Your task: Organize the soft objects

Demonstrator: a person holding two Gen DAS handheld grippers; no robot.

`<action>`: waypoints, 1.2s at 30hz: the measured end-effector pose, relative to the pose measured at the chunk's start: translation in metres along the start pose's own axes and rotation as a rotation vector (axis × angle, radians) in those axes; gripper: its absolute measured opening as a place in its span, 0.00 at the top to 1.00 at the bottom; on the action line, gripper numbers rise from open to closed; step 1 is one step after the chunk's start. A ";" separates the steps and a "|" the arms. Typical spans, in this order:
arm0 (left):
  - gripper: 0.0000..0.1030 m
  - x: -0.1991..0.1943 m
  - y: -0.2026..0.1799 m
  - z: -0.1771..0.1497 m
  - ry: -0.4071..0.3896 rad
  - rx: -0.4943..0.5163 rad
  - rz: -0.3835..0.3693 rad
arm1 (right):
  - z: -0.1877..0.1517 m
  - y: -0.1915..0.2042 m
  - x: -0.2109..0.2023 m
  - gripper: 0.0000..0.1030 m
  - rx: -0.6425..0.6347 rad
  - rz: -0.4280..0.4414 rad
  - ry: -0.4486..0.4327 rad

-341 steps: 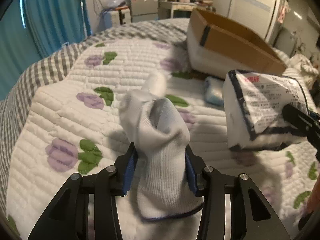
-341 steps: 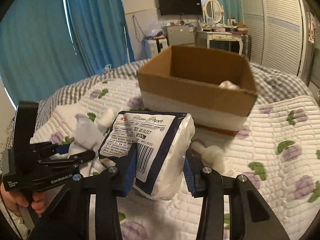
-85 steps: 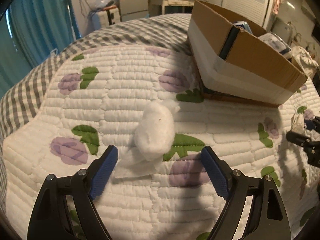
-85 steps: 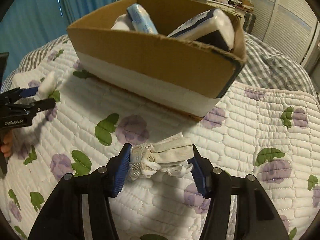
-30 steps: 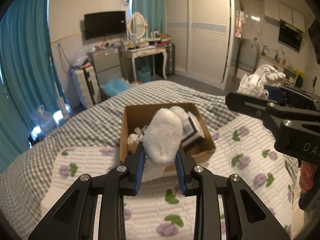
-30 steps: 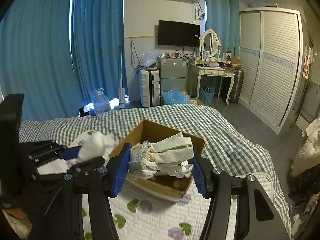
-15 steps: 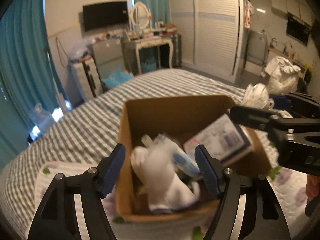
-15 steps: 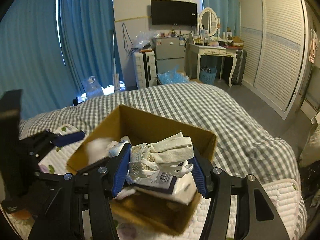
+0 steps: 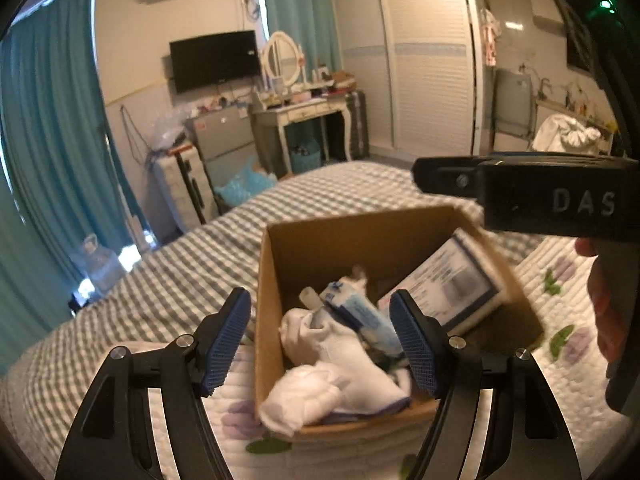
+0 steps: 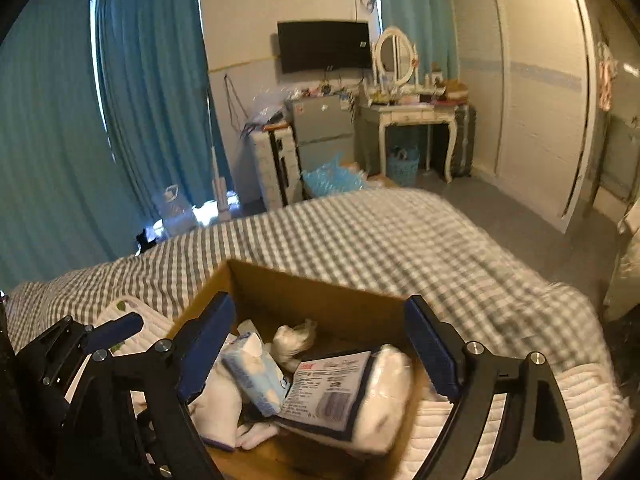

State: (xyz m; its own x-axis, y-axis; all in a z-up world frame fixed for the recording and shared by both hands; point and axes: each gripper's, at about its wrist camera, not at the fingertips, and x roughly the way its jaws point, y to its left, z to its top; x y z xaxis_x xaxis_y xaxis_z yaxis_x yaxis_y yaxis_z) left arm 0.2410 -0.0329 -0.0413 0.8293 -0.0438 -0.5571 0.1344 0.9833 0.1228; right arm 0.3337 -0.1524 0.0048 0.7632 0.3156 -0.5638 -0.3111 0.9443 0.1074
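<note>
Both grippers hang above an open cardboard box (image 9: pixel 266 304) that sits on a bed. The left gripper (image 9: pixel 322 338) has its blue-padded fingers spread wide with nothing between them; past them, the box interior shows through the gap. The right gripper (image 10: pixel 320 346) is likewise spread wide and carries nothing, its fingers framing the box's contents from the opposite side.

Inside the box, soft items lie heaped together. A white sock with a dark trim (image 9: pixel 352 364) fills the near corner in the left wrist view, and a fluffy white wad (image 9: pixel 298 398) rests on top of it at the box's near edge. A blue-and-white tissue pack (image 9: pixel 362 316) leans across the middle, and a larger white tissue-paper package with a printed label (image 9: pixel 452 284) stands tilted against the far right wall. Behind the tissue pack sits a small off-white bundle (image 10: pixel 294 340), apparently the knitted piece, though blur hides its detail.

The box stands where a white quilt with purple flowers (image 9: pixel 568 280) meets a grey checked bedspread (image 9: pixel 180 264). In the left wrist view the right gripper's black body crosses the upper right, held by a hand (image 9: pixel 604 312).
</note>
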 end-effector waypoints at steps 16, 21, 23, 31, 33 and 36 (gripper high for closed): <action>0.10 -0.273 0.001 0.061 -0.452 -0.018 0.091 | 0.035 0.024 -0.292 0.03 -0.037 -0.083 -0.292; 0.10 -0.311 0.005 0.042 -0.501 -0.038 0.065 | 0.012 0.040 -0.348 0.00 -0.050 -0.091 -0.379; 0.10 -0.311 0.002 0.032 -0.483 -0.026 0.088 | -0.001 0.043 -0.357 0.00 -0.038 -0.082 -0.400; 0.10 -0.265 0.017 -0.025 -0.453 -0.120 0.079 | -0.075 0.059 -0.312 0.00 -0.013 -0.065 -0.439; 0.10 -0.247 0.020 -0.040 -0.452 -0.125 0.113 | -0.093 0.059 -0.281 0.00 0.007 -0.055 -0.421; 0.10 -0.209 0.026 -0.064 -0.408 -0.161 0.107 | -0.117 0.058 -0.240 0.00 0.028 -0.058 -0.390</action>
State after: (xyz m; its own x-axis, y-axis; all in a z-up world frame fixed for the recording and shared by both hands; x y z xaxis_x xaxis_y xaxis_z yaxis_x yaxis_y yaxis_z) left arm 0.0362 0.0135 0.0263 0.9843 0.0256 -0.1747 -0.0233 0.9996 0.0150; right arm 0.0658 -0.1843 0.0506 0.9387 0.2682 -0.2166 -0.2496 0.9621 0.1095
